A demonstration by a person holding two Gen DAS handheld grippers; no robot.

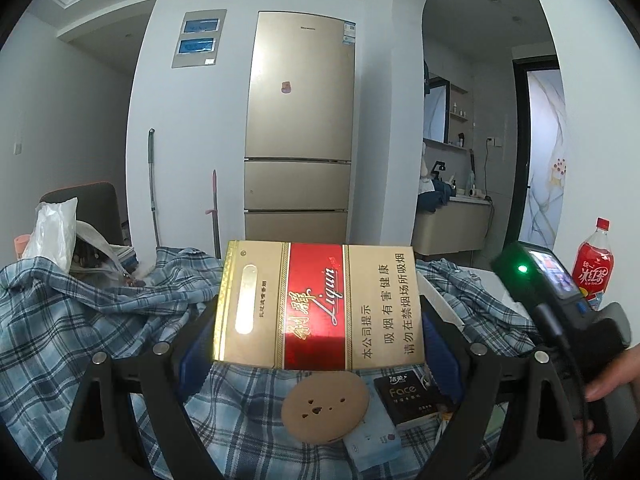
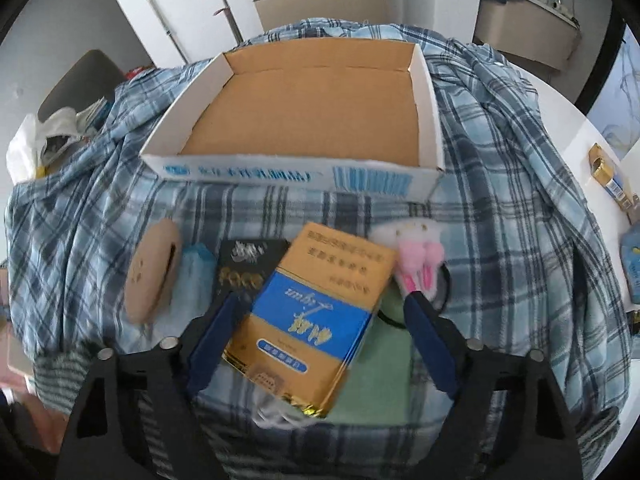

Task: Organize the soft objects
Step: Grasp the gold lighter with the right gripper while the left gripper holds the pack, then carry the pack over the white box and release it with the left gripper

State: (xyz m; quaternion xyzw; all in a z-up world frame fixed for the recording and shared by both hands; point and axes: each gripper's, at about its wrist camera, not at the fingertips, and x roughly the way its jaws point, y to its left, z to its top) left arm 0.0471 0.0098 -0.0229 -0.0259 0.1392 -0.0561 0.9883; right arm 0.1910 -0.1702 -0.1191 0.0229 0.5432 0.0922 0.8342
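My left gripper (image 1: 316,344) is shut on a gold and red cigarette carton (image 1: 316,304) and holds it upright above the plaid cloth (image 1: 80,320). My right gripper (image 2: 320,320) is open around a gold and blue cigarette carton (image 2: 316,320) that lies on the plaid cloth (image 2: 500,200); its fingers do not press the carton. A pink and white plush hair tie (image 2: 416,256) lies right of that carton on a green cloth (image 2: 376,380). An empty cardboard tray (image 2: 304,120) stands behind.
A round cardboard disc (image 2: 152,272), a black Face tissue pack (image 2: 244,268) and a light blue pack (image 2: 196,272) lie left of the blue carton. A red drink bottle (image 1: 594,260) stands at the right. A fridge (image 1: 300,128) is behind the table.
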